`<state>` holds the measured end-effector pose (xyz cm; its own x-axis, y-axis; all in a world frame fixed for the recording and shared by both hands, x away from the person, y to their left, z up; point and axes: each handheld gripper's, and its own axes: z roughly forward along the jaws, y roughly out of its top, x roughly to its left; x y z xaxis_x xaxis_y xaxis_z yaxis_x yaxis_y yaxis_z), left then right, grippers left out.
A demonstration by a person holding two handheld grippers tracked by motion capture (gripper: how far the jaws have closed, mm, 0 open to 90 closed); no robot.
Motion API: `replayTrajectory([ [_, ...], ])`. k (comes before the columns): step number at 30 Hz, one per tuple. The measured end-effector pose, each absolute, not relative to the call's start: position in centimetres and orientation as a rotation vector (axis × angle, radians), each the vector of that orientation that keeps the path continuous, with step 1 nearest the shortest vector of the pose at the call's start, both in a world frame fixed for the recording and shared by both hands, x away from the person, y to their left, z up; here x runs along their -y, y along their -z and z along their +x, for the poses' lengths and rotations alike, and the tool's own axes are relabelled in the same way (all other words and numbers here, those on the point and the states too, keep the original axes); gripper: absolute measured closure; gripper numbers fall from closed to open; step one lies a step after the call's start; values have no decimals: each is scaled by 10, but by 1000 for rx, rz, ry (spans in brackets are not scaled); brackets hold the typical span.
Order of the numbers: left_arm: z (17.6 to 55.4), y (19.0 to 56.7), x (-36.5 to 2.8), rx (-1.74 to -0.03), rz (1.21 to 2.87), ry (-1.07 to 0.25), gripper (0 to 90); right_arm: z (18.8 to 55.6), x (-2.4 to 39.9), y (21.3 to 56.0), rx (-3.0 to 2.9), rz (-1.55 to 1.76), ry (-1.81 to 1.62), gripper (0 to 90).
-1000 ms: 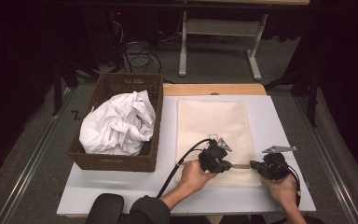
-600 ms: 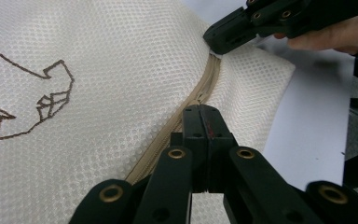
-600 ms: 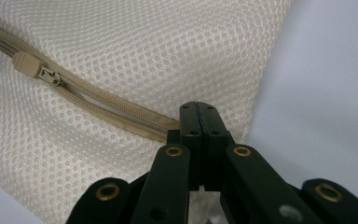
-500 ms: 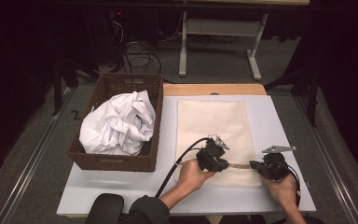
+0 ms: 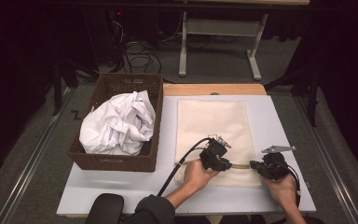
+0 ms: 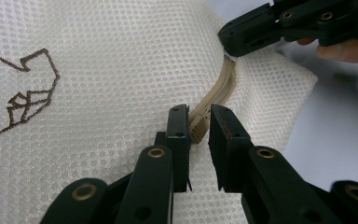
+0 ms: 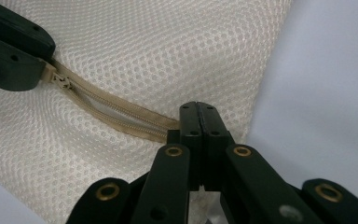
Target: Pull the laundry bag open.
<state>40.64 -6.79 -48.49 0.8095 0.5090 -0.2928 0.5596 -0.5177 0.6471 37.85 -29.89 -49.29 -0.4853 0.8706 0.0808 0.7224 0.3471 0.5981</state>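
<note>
A cream mesh bag (image 5: 212, 126) lies flat on the white table (image 5: 279, 116), its tan zipper (image 5: 240, 165) along the near edge. My left gripper (image 5: 223, 164) sits at the zipper's left part. In the left gripper view its jaws (image 6: 199, 116) have just been opening and stand slightly apart, with the zipper (image 6: 219, 88) between them, not pinched. My right gripper (image 5: 256, 166) is shut on the zipper's right end (image 7: 116, 114), its jaws (image 7: 199, 109) pressed together on the tape. A brown line drawing (image 6: 23, 93) marks the mesh.
A brown wicker basket (image 5: 112, 161) with a crumpled white cloth (image 5: 119, 123) stands at the table's left. A black cable (image 5: 182, 168) trails from the left gripper. A wooden edge (image 5: 214, 88) borders the table's far side, and a dark rounded object (image 5: 105, 210) sits at the near left.
</note>
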Motion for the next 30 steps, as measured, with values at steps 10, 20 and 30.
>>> replayTrajectory([
  [10, 403, 486, 79, -746, 2242, 83, 802, 378, 298, 493, -2361, 1426, -845, 900],
  [20, 399, 484, 81, -696, 2311, 24, 865, 379, 298, 493, -2366, 1406, -830, 900],
  [30, 400, 484, 75, -720, 2258, 94, 868, 379, 298, 493, -2368, 1402, -831, 900],
])
